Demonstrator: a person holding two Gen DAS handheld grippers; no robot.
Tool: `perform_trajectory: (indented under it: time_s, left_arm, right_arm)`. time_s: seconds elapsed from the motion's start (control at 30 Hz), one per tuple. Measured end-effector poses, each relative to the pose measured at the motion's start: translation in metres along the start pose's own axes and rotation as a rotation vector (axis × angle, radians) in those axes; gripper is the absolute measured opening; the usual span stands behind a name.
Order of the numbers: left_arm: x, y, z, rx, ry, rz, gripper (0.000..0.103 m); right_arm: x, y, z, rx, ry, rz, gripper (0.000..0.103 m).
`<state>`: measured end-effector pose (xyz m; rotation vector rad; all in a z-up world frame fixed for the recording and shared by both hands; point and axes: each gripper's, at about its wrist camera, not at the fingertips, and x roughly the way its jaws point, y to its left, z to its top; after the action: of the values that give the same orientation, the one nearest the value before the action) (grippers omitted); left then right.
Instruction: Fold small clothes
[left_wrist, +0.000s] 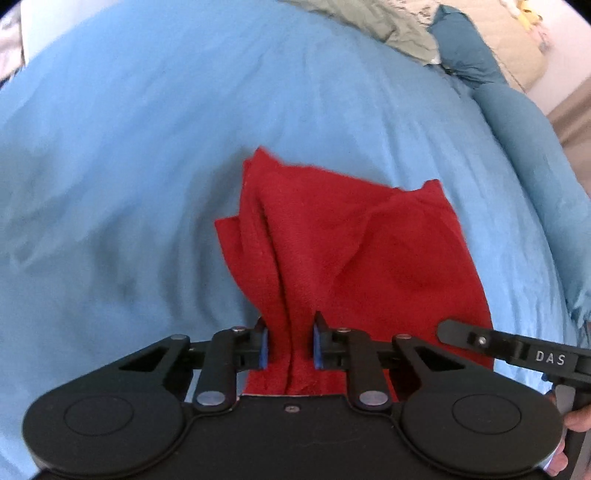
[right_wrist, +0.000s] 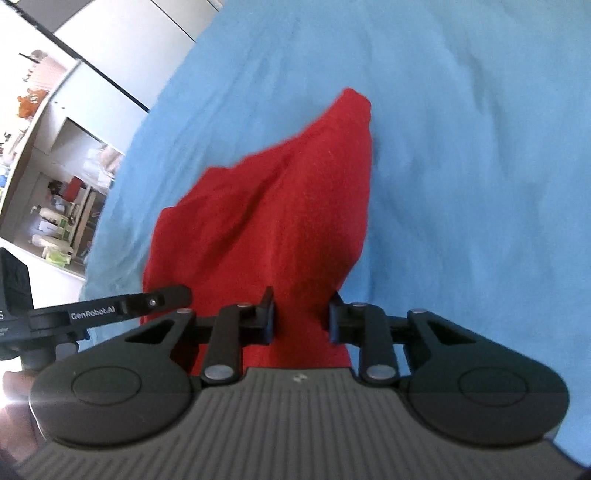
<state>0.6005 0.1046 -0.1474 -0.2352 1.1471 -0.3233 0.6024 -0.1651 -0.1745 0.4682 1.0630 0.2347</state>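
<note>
Here, nearest the left wrist camera, the left gripper (left_wrist: 290, 345) has its jaws narrowed on a bunched edge of the red fleece-like cloth garment (left_wrist: 343, 251), the fabric pinched between the blue pads (left_wrist: 263, 349); in the right wrist view the right gripper (right_wrist: 301, 319) likewise holds a gathered edge of the red garment (right_wrist: 280, 221) between its jaws; each tool shows in the other's view, just beside its partner, the two close together. Beyond the jaws the garment hangs in folds and creases, its far corners reaching down towards the middle of the light blue bedsheet (left_wrist: 147, 147); whether they touch it I cannot tell. Farther off, at the bed's far right corner, lie a darker teal pillow (left_wrist: 469, 51) and a pale green crumpled cloth (left_wrist: 369, 22); past the bed's left edge stand cluttered white shelves (right_wrist: 62, 206).
</note>
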Motion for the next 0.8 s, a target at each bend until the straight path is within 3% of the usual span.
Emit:
perform_trajectory:
  time_s: [0.07,0.2,0.37,0.5,0.7,0.73,0.8]
  left_arm:
    - [-0.015,-0.015,-0.004,-0.016,-0.009,-0.009,0.016]
    - [-0.046,-0.057,-0.025,0.014,-0.039,-0.031,0.016]
    - [-0.068,-0.118,-0.073,0.057,-0.05,-0.061,0.016]
    - [-0.058,-0.159,-0.116,0.086,-0.037,-0.049,0.016]
    - [-0.016,-0.191,-0.169,0.119,0.027,0.012,0.017]
    - [-0.008,-0.193,-0.177,0.129,0.043,0.048,0.018]
    - [-0.002,-0.193,-0.189,0.14,0.041,0.12,0.028]
  right_arm:
    - [-0.016,0.008,0.0,-0.024,-0.023,-0.014,0.041]
    - [-0.068,0.009,-0.009,-0.027,-0.06,-0.006,0.041]
    - [-0.136,-0.016,-0.039,-0.027,-0.076,-0.014,0.041]
    - [-0.168,-0.053,-0.073,0.007,-0.06,-0.017,0.041]
    - [-0.173,-0.11,-0.119,0.043,-0.015,-0.031,0.042]
    - [-0.168,-0.122,-0.127,0.056,0.005,-0.051,0.044]
    - [-0.164,-0.142,-0.139,0.058,0.032,-0.118,0.058]
